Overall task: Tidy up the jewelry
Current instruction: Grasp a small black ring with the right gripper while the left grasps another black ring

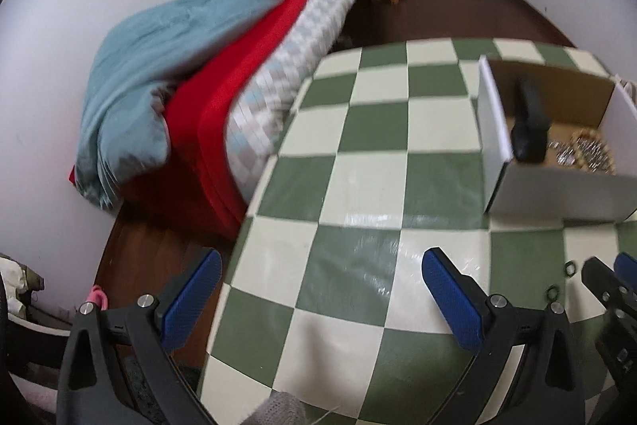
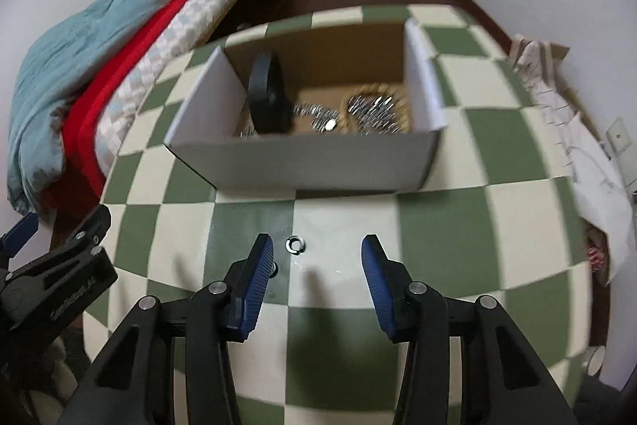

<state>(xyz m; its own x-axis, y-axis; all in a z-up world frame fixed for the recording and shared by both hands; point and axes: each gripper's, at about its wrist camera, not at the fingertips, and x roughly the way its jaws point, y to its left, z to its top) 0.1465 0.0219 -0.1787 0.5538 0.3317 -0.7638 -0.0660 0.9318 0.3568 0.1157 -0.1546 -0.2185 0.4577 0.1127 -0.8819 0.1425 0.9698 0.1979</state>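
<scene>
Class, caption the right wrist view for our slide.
Open right gripper nears a small ring on the checkered table, before the jewelry box.

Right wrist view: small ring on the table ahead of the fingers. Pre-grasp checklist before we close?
1. Right gripper open: ok.
2. Ring between the fingers: ok, but off-centre, close to the left finger.
3. Ring lying free on the checkered table, clear of the box: ok.
4. Fingers down at ring height: cannot tell.
5. Open cardboard box with room for it, jewelry already inside: ok.
6. Left gripper open, empty, out of the path: ok.
</scene>
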